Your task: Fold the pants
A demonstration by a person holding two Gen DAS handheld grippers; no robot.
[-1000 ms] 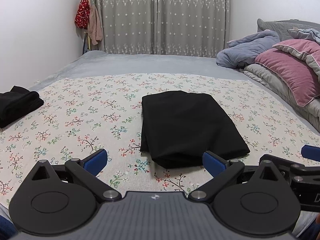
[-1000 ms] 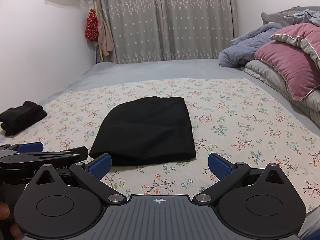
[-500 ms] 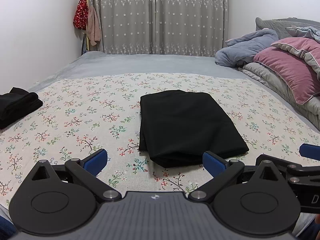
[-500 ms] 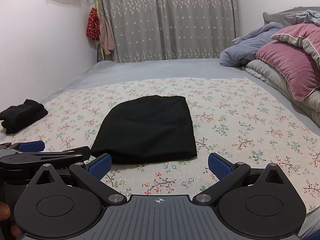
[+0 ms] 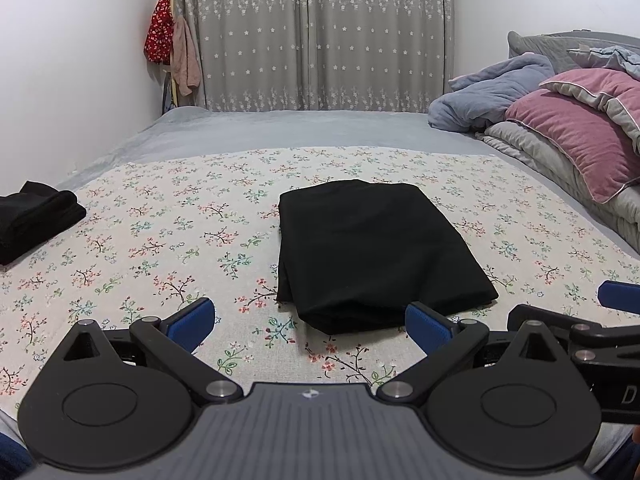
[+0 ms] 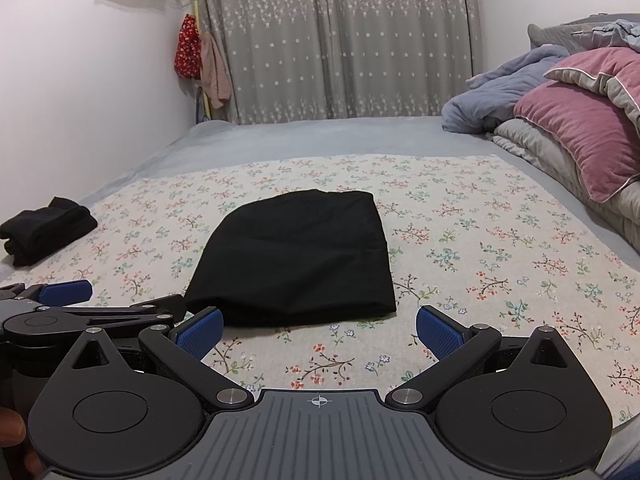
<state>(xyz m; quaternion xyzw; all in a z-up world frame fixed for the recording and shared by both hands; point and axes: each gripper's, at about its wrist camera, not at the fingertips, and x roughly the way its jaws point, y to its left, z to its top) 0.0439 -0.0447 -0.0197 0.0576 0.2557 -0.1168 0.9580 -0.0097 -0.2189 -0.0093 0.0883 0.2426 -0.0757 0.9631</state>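
Note:
The black pants (image 5: 372, 248) lie folded into a flat rectangle on the floral sheet (image 5: 160, 240) in the middle of the bed; they also show in the right wrist view (image 6: 296, 256). My left gripper (image 5: 308, 324) is open and empty, just short of the near edge of the pants. My right gripper (image 6: 320, 332) is open and empty, also just in front of the near edge. Each gripper shows at the edge of the other's view.
A second folded black garment (image 5: 32, 216) lies at the far left of the sheet. Pink and grey pillows and a blue blanket (image 5: 560, 128) are piled on the right. Grey curtains (image 5: 316, 36) and hanging clothes (image 5: 168, 44) stand at the back.
Both grippers have drawn back slightly and risen a little from the pants. The pants have not moved.

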